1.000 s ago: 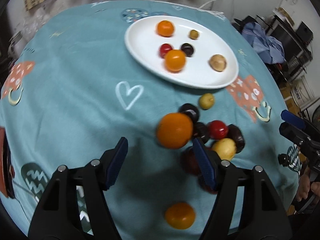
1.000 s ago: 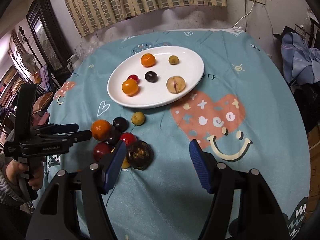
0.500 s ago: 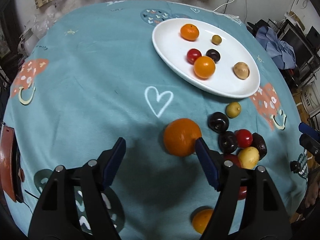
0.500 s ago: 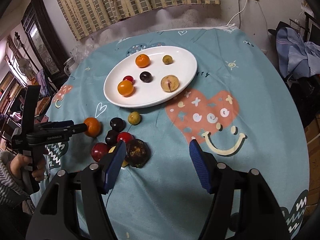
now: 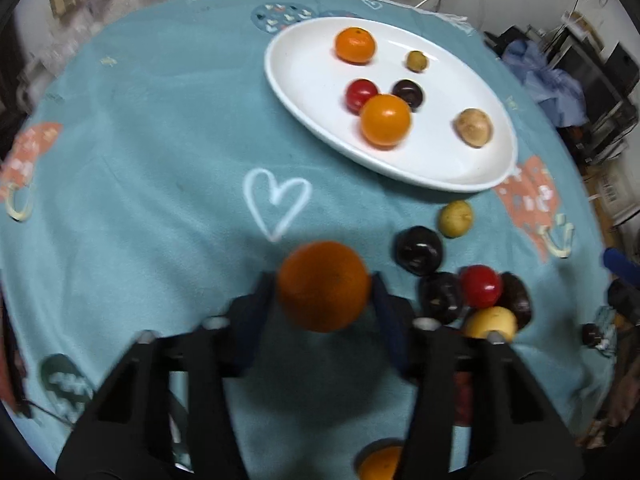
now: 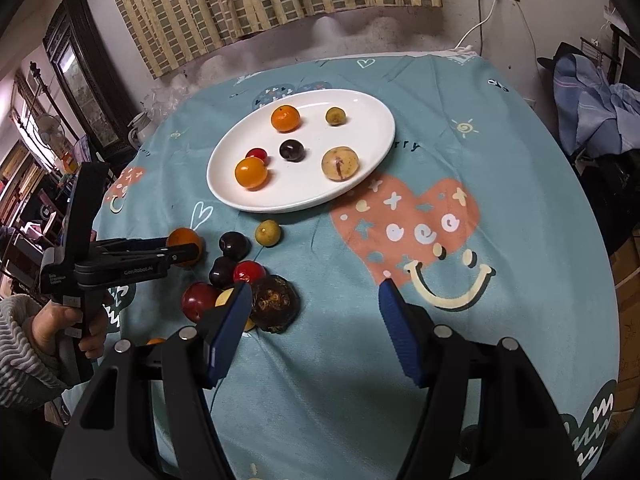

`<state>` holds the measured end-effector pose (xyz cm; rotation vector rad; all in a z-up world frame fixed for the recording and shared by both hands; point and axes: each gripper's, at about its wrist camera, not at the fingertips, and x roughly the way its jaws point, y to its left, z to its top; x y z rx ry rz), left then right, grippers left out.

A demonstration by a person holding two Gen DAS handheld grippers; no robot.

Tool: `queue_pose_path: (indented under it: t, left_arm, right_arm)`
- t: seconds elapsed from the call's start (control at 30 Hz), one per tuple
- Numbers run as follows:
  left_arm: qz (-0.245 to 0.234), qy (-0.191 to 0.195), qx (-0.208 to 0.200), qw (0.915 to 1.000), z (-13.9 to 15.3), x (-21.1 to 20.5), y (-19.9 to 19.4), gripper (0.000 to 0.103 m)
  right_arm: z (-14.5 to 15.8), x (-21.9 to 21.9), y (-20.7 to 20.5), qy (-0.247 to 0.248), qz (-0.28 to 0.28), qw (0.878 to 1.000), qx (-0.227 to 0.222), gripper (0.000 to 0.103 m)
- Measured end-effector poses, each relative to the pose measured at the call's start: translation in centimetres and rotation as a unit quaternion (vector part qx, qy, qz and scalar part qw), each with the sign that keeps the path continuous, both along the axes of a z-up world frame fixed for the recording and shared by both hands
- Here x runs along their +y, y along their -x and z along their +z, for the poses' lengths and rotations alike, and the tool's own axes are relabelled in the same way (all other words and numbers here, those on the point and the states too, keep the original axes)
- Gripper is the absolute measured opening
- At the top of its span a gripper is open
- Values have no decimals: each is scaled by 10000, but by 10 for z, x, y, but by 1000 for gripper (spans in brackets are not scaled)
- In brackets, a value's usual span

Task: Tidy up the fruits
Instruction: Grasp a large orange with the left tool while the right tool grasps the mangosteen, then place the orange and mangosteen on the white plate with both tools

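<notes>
Orange [image 5: 323, 286]: left gripper [image 5: 324, 300], wide a second ago, now closing around it, near the white plate [image 5: 304, 76]; right gripper [image 6: 314, 328] wide, empty.

A round table under a teal patterned cloth [image 6: 460, 160] carries a white oval plate [image 6: 360, 106] toward its far edge, loose fruits [image 6: 236, 272] nearer the left edge.

The left gripper [image 6: 182, 250] carries white lettering "GenRobot.AI" along its arm; smaller print on its body is too tiny to read; the tablecloth [image 6: 440, 140] shows the letters "rry"
</notes>
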<state>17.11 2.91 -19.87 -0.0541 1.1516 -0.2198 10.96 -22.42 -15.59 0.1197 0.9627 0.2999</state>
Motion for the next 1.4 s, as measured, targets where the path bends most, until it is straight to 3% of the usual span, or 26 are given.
queue_pose_path:
  t: [0.33, 0.5, 0.63, 0.73, 0.97, 1.27, 1.4]
  left_arm:
    - [103, 102, -44, 9999, 9, 11, 18, 46]
    - [252, 170, 24, 9995, 7, 20, 25, 46]
    - [284, 200, 44, 9994, 7, 21, 25, 46]
    - [229, 221, 31, 9995, 9, 17, 24, 46]
    - [106, 210, 1, 9997, 11, 10, 23, 46]
    - [184, 247, 110, 9995, 4, 13, 25, 46]
    - [165, 243, 163, 9994, -2, 11, 24, 46]
  right_arm:
    - [-44, 38, -25, -88, 655, 9951, 738, 66]
    - [-55, 25, -42, -275, 270, 9950, 920, 66]
    - [-35, 6, -39, 242, -199, 9988, 386, 66]
    - [-34, -2, -36, 2, -120, 9988, 484, 66]
    - [-52, 10, -43, 260, 14, 9978, 606, 65]
    - [-65, 27, -50, 574, 352, 9956, 646, 46]
    - [-65, 28, -50, 638, 391, 9953, 621, 45]
